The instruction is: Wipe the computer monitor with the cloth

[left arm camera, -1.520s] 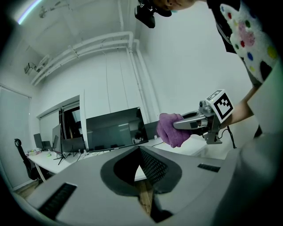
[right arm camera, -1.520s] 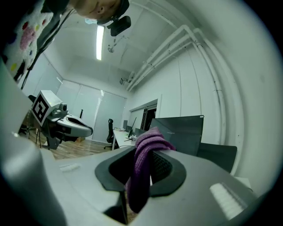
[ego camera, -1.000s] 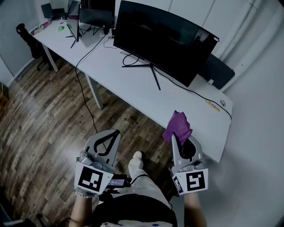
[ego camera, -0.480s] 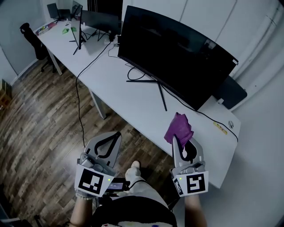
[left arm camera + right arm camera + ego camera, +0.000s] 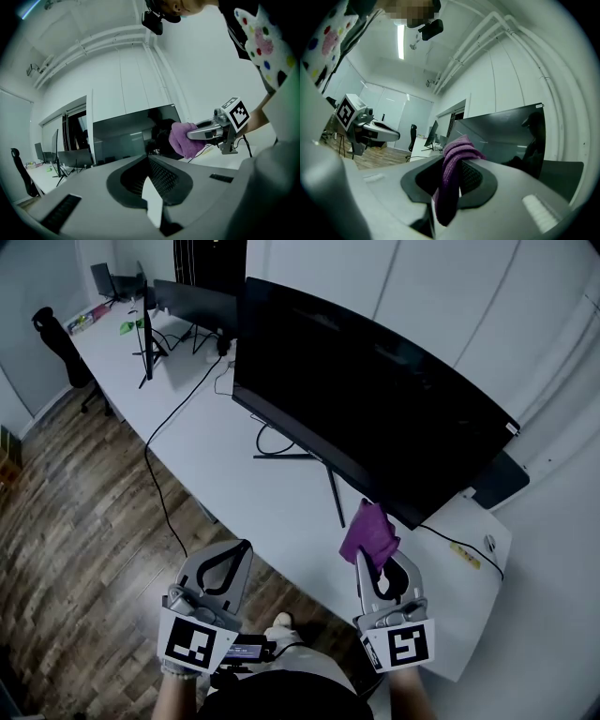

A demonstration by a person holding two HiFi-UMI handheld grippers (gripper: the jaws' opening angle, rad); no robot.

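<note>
The right gripper (image 5: 374, 557) has its jaws clamped on the soft, light cloth (image 5: 368, 532). The left gripper (image 5: 240, 550) jaws are together, empty. The monitor (image 5: 375, 418) probably needs gentle pressure.

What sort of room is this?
Most likely an office: a long white desk carries a large dark monitor, more screens stand further along it, and a black office chair sits at the far end.

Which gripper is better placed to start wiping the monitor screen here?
Right. The right gripper is shut on the purple cloth, which sits just below the lower edge of the monitor. The left gripper is shut on nothing and sits farther from the screen.
</note>
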